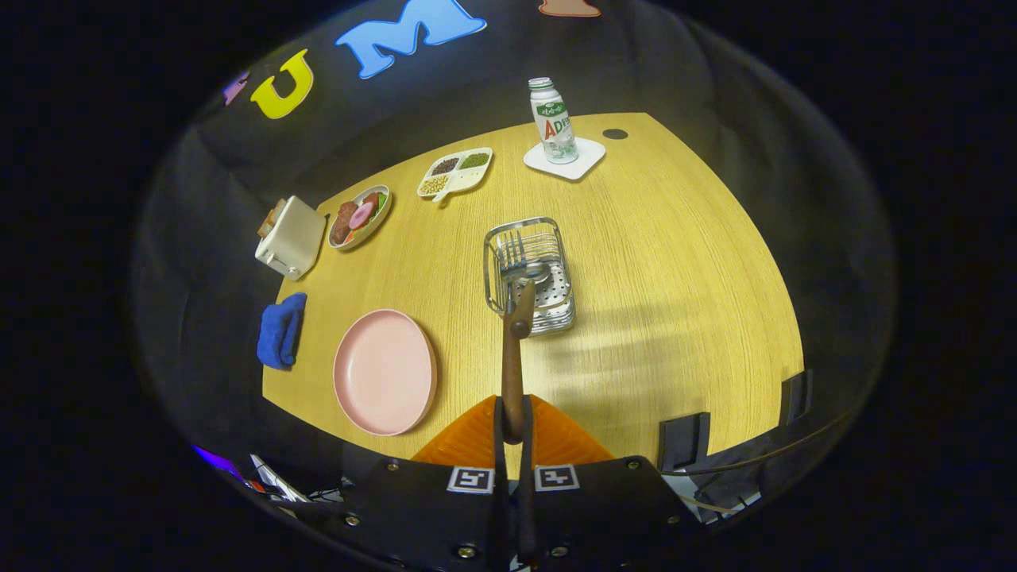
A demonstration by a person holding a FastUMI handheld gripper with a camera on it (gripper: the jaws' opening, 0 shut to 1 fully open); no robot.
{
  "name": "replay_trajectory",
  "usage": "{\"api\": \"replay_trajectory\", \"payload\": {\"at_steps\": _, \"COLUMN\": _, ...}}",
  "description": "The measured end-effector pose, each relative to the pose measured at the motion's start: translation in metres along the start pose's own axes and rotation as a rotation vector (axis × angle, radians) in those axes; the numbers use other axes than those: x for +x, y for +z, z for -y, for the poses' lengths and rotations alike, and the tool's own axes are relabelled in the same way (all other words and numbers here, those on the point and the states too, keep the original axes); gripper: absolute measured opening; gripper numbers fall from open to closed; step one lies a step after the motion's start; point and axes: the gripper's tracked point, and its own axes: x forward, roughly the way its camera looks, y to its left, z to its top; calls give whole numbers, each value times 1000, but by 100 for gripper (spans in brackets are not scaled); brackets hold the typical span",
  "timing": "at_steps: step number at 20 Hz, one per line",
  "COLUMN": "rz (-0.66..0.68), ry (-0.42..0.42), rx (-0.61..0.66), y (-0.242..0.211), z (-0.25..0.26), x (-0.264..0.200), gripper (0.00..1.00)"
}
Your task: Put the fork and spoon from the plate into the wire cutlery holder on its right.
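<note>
1. Wooden-handled steel spoon (513, 357) is pinched at its handle end by the tool (513, 425); its bowl hangs over the silver wire cutlery holder (531, 274), where a steel fork (513, 253) already stands.
2. Risk: the bowl snags the holder's near rim or knocks the fork, tipping the light holder.
3. Round pink plate (384, 372) lies bare on the wooden surface (675, 262), just left.

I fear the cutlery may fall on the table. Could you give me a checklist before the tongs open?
1. Tongs shut on the wooden handle: ok.
2. Held piece's head reaches into the wire cutlery holder: ok, as it seems.
3. Holder upright on the table: ok.
4. Second handle already leaning in the holder: ok.
5. Pink plate empty of cutlery: ok.
6. Whether the held piece is the fork or the spoon: cannot tell.
</note>
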Motion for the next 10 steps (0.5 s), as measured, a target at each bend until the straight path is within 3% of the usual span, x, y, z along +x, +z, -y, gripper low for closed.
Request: {"api": "replay_trajectory", "payload": {"at_steps": 10, "rz": -73, "ry": -49, "rx": -26, "y": 16, "z": 5, "x": -5, "gripper": 4}}
